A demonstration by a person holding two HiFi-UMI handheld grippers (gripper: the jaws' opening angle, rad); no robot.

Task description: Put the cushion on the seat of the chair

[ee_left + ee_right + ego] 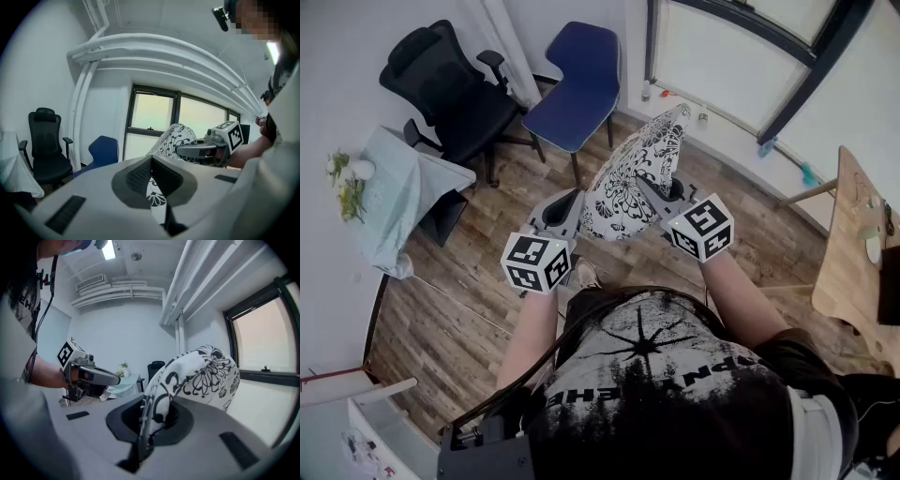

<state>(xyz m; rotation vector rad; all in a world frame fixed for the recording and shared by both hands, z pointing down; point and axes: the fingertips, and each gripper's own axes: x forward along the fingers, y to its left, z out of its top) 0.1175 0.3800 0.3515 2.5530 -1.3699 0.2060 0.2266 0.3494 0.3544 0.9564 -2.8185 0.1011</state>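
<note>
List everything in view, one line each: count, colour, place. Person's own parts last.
cushion: one, white with black floral print, in the air between both tongs
blue chair: one, blue, ahead near the window
office chair: one, black, left of the blue chair
small table: one, pale green cloth, left wall
flowers: one bunch, green and white, on the small table
wooden table: one, light wood, right edge
floor: brown planks
window: one, dark frame, far wall
left tongs: one, grey, shut on the cushion
right tongs: one, grey, shut on the cushion
marker cubes: two, black and white, one per tongs
T-shirt: one, black with pale print, bottom
</note>
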